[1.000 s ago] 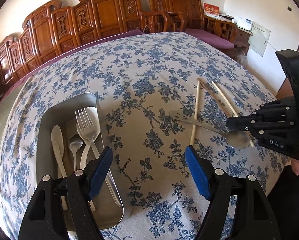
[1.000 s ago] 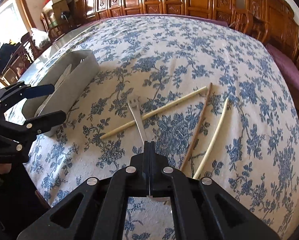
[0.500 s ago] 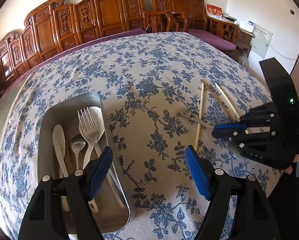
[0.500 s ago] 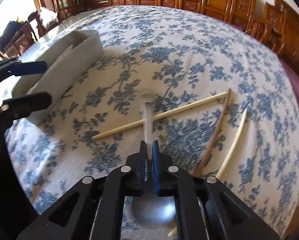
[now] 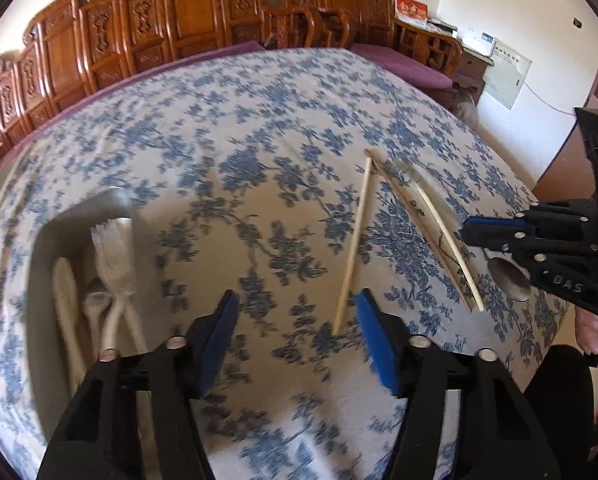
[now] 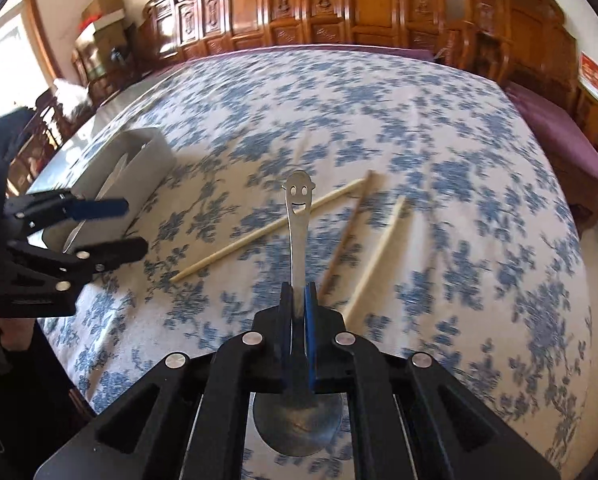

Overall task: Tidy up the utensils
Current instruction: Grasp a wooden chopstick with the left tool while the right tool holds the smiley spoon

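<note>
Spoon is now lifting in my right gripper's closed fingers, bowl half hidden; left gripper's fingers have just been closing, empty.

Smiley-handled steel spoon lifted, 3 chopsticks on cloth

Left gripper: black plastic frame w/ triangular cut-outs, blue pads on inner finger faces, silver round screws behind each pad. Right gripper: same build, blue pads, silver screws; side reads "DAS" in pale letters. Dark sleeve behind left gripper.
</note>
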A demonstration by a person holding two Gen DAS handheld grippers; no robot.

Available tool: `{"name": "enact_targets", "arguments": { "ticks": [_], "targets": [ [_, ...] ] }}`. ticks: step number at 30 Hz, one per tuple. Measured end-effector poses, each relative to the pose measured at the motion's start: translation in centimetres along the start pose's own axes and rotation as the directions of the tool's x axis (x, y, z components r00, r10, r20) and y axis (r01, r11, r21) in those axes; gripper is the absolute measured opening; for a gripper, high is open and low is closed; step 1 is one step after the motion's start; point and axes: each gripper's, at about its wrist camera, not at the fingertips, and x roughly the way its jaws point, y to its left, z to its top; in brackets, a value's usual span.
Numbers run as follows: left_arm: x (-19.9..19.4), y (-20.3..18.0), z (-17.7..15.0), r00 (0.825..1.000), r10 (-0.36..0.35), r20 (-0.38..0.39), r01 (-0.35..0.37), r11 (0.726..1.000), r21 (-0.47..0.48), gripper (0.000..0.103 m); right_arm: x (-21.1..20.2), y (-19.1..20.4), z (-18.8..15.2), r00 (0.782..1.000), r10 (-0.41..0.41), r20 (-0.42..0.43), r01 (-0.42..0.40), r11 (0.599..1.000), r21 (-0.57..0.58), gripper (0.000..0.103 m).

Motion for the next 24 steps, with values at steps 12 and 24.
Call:
{"name": "enact_targets", "arguments": {
  "ticks": [12,24],
  "targets": [
    [6.1,-3.5,3.4,0.996,-0.031,-0.083,0.034,0.999,0.041,0.025,-0.2,-3.5,-0.6,1.0,-0.015,0.008,0.015,0.997,0.07,0.007],
    [7.5,-4.4,4.4,0.996,0.012,-0.089,-0.006,0.997,0.072,0.004,0.1,-3.5,-0.7,1.0,0.001,0.003,-0.001,0.997,0.078,0.008]
  ]
}}
